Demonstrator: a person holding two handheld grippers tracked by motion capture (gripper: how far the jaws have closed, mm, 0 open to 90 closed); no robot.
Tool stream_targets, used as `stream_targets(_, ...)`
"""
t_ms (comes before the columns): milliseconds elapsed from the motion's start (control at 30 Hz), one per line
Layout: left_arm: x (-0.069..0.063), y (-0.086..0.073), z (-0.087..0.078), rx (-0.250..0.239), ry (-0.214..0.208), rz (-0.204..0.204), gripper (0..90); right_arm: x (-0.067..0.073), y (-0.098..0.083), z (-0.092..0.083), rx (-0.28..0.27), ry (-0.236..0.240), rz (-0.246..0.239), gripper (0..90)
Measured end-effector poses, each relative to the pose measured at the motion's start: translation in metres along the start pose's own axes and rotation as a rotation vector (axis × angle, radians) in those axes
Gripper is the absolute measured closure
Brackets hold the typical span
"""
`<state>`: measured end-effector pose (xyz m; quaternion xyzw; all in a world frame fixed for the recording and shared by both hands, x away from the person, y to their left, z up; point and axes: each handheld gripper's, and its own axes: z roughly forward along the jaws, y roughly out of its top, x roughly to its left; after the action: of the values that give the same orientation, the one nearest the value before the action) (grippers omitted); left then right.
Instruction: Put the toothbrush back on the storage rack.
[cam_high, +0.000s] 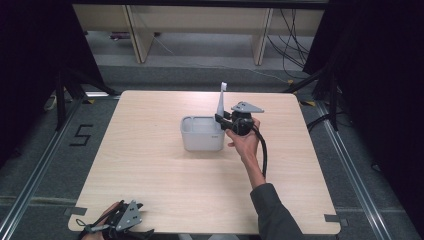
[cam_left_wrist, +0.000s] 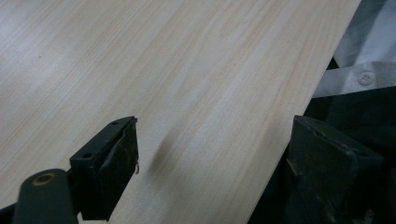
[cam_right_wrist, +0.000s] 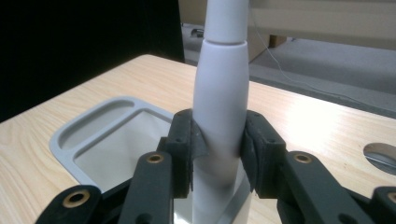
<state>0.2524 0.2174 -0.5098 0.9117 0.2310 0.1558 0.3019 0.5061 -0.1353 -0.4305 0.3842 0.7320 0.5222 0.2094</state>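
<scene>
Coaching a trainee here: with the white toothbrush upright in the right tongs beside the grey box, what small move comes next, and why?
Probably lower it: the right tongs grip the toothbrush upright, its lower end at the grey box rim, so sinking seems to seat it.

Light fell from above onto my table (cam_high: 165, 175), leaving its pale wood evenly bright while the surroundings on both sides sank into near black. In my left gripper view the wood grain looked soft and slightly blurred, with a faint smudge of shadow between the jaws. In my right gripper view the white handle (cam_right_wrist: 219, 93) was bright, shaded grey low down, and the background was hazy.
</scene>
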Motion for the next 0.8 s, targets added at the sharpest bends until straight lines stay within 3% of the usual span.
stream_targets(200, 0.0009, 0.0002, -0.0005, 0.009, 0.015, 0.015, 15.8, 0.0015, -0.0025, 0.0020, 0.019, -0.037, -0.033, 66.3)
stream_targets(233, 0.0012, 0.0001, -0.0003, 0.010, 0.018, 0.012, 15.8, 0.0029, -0.0028, 0.0024, 0.036, -0.028, -0.009, 66.3)
stream_targets(367, 0.0010, 0.0004, -0.0009, 0.005, 0.017, 0.015, 15.8, 0.0018, -0.0034, 0.0034, 0.035, -0.056, -0.052, 66.3)
stream_targets(400, 0.0013, 0.0003, -0.0008, 0.009, 0.019, 0.019, 15.8, 0.0046, -0.0039, 0.0035, 0.052, -0.042, -0.015, 66.3)
stream_targets(633, 0.0019, 0.0005, -0.0007, 0.008, 0.018, 0.022, 15.8, 0.0034, -0.0055, 0.0050, 0.042, -0.046, -0.048, 66.2)
stream_targets(733, 0.0015, 0.0006, -0.0003, 0.001, 0.016, 0.026, 15.8, 0.0051, -0.0050, 0.0033, 0.022, -0.033, -0.003, 60.1)
stream_targets(800, 0.0017, 0.0005, 0.0001, 0.004, 0.019, 0.028, 15.8, 0.0049, -0.0036, 0.0035, 0.029, -0.026, -0.037, 59.7)
